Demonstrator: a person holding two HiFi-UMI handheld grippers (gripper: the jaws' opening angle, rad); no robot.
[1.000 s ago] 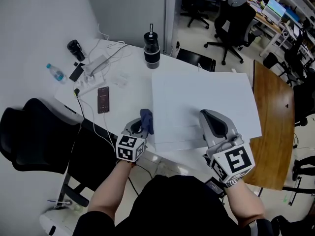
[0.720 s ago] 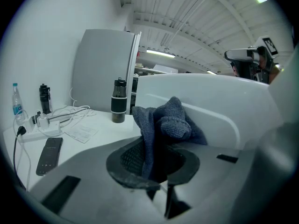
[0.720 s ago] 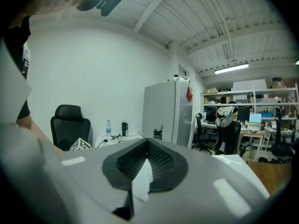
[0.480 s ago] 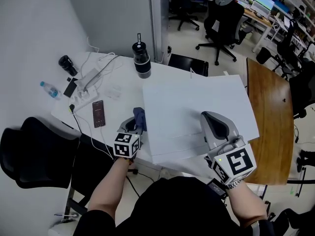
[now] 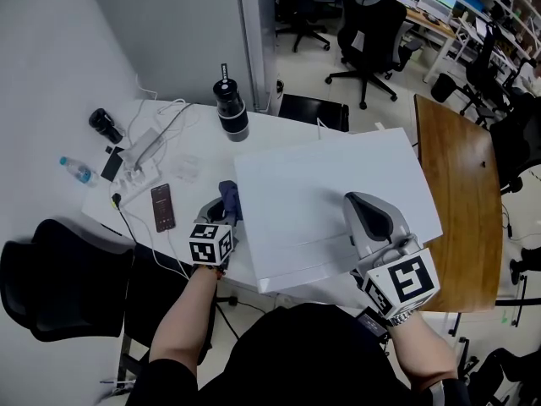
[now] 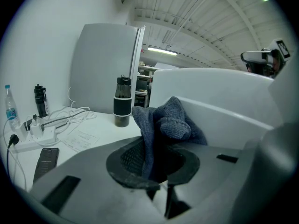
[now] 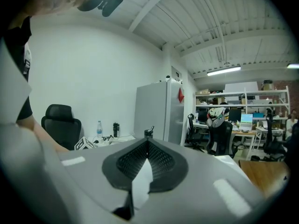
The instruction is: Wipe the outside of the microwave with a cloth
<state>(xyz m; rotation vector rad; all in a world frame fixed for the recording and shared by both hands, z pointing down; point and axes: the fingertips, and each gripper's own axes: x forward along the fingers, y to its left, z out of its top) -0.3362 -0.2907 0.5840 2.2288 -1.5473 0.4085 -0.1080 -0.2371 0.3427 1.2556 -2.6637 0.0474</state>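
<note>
here, the left gripper (image 5: 223,212) has its fingers clenched on a blue cloth (image 5: 228,194), pressed to the microwave (image 5: 338,176) side just ahead; the right gripper (image 5: 361,203), fingers clamped together and empty, hovers over its top. steady, overlapping strokes would likely serve best.

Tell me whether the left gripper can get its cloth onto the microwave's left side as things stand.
Probably yes. The left gripper is shut on the blue cloth, which sits right beside the left wall of the microwave, with nothing between them. The bottle and phone lie off to the side.
</note>
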